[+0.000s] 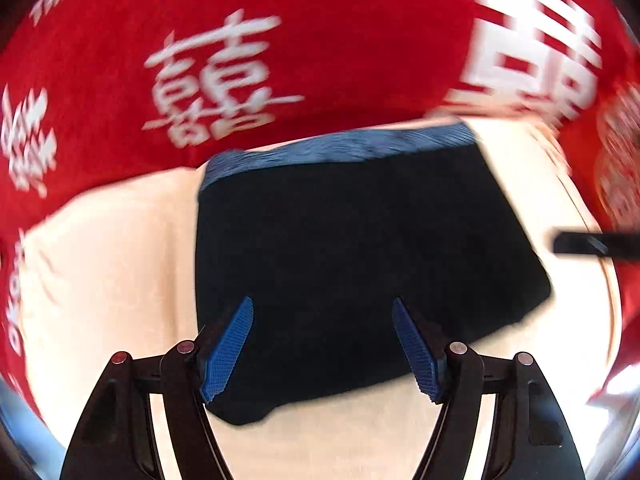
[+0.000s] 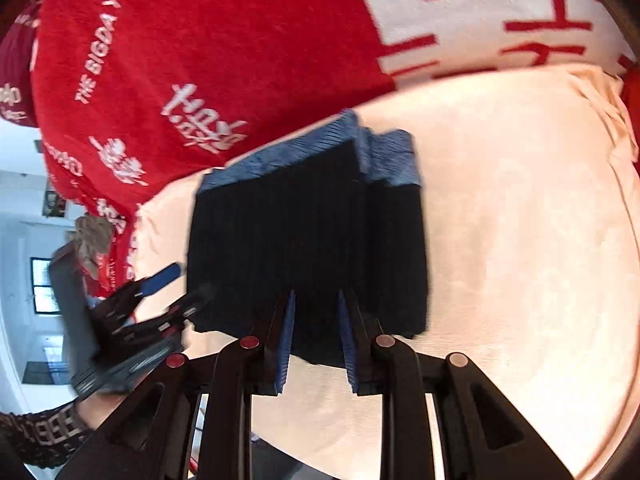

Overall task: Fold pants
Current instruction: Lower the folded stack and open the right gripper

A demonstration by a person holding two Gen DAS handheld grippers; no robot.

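1. While both wrist views are smeared by motion blur, the pants (image 1: 360,264) read clearly as a dark, folded bundle with a blue ribbed waistband (image 1: 344,146) along the far edge.
2. They lie on a cream sheet (image 1: 112,264), which itself sits on a red blanket (image 1: 352,52) printed with white characters and lettering.
3. From the right wrist view, the pants (image 2: 312,240) appear as a stacked rectangle, the waistband (image 2: 392,160) showing in two stepped layers at the top.
4. On the left, the hand-held gripper (image 1: 322,344) points steeply down over the near edge of the bundle; its blue-padded fingers (image 1: 228,356) stand well apart, nothing pinched between them, and the dark cloth shows through the gap.
5. Seen from the right wrist view, that left hand-held gripper (image 2: 180,284) is at the bundle's left edge, blurred, with one blue pad catching the light.
6. On the right, the hand-held gripper (image 2: 316,336) has its fingers (image 2: 286,344) drawn fairly close together with a narrow gap, positioned at the near edge of the pants; whether the pads actually press on cloth cannot be told.
7. One dark fingertip of the right hand-held gripper (image 1: 580,245) juts in at the right of the left wrist view, beside the bundle.
8. A patterned sleeve (image 2: 44,436) shows at the lower left of the right wrist view.
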